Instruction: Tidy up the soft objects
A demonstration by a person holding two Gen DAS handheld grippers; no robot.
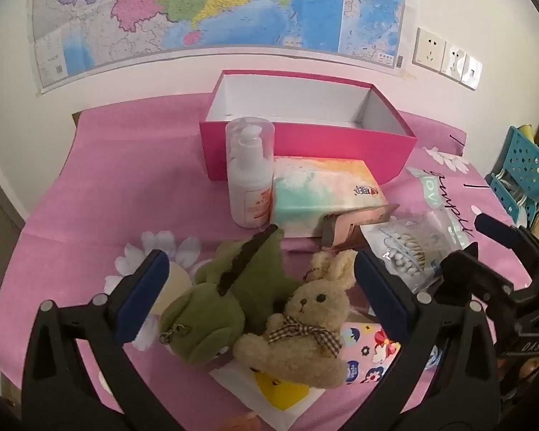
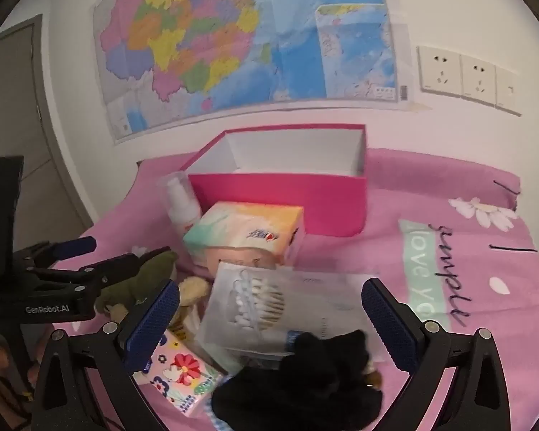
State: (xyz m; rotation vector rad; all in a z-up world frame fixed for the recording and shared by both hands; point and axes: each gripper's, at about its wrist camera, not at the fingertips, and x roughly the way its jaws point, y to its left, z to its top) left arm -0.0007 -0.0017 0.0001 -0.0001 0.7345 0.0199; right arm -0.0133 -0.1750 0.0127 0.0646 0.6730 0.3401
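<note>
A green plush dinosaur (image 1: 230, 298) and a beige plush rabbit (image 1: 305, 327) with a checked bow lie side by side on the pink cloth. My left gripper (image 1: 260, 287) stands open around both of them, its blue pads clear of the plush. In the right wrist view a black plush toy (image 2: 305, 377) lies low in front, and a bag of cotton swabs (image 2: 269, 305) rests just beyond it. My right gripper (image 2: 269, 319) hangs open above these two, touching neither. An empty pink box (image 1: 305, 143) stands at the back by the wall.
A white pump bottle (image 1: 249, 176) and a pastel tissue box (image 1: 319, 194) stand in front of the pink box. A flowered packet (image 2: 176, 370) lies near the rabbit. A blue plastic rack (image 1: 521, 172) is off the table's right edge. A map and sockets cover the wall.
</note>
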